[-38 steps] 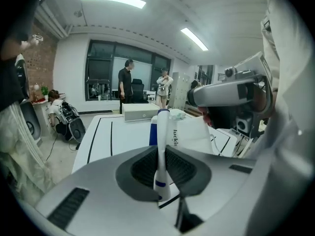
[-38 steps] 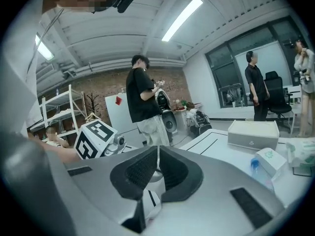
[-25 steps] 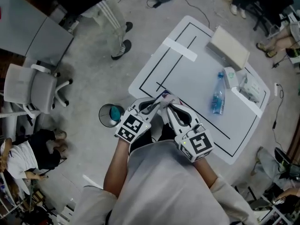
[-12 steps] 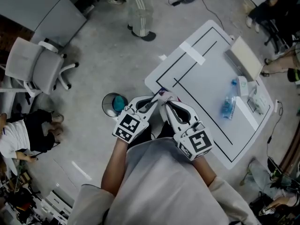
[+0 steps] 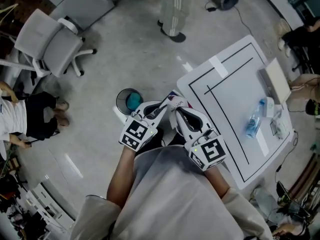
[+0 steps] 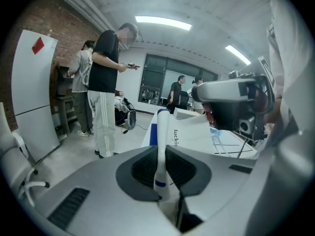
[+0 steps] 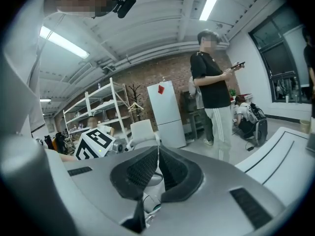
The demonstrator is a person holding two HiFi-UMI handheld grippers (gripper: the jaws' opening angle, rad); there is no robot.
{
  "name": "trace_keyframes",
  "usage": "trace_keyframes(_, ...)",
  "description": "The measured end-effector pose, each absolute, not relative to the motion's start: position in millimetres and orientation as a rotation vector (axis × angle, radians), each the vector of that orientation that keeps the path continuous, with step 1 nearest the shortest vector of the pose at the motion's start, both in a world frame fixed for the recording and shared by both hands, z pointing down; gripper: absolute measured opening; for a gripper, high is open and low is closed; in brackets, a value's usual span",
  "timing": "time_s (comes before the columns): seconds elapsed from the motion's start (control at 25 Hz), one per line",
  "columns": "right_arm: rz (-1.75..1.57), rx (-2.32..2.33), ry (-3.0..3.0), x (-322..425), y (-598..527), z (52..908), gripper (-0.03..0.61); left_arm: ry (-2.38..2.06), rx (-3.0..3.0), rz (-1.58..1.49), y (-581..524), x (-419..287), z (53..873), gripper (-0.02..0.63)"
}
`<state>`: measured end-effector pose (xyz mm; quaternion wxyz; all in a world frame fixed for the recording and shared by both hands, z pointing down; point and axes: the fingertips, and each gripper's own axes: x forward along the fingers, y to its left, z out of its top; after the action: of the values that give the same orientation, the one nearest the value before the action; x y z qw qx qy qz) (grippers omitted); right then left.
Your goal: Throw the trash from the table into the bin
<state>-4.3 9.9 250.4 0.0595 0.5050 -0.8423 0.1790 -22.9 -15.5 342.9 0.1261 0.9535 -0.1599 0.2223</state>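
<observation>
- Between the person's hands, the left gripper [image 5: 160, 109] and right gripper [image 5: 176, 112] are both clamped shut on one white paper bag [image 5: 174, 100], held in the air.
- Since a second ago, the bench [image 5: 225, 91] has slid to the right of the head view. The round bin [image 5: 129, 100] on the floor now sits just beside the left gripper.
- The carry looks nearly done, and letting go over the bin should come next.
- A bottle [image 5: 253, 120] still lies on the bench.
</observation>
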Motion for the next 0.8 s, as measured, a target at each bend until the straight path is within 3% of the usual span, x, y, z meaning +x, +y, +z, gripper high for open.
trace_keyframes(0.8,0.502,1.136,-2.677,-100.0,-15.5,252.0,0.025,-0.850,2.630,0.563,-35.0,-129.2,349.3,0.043)
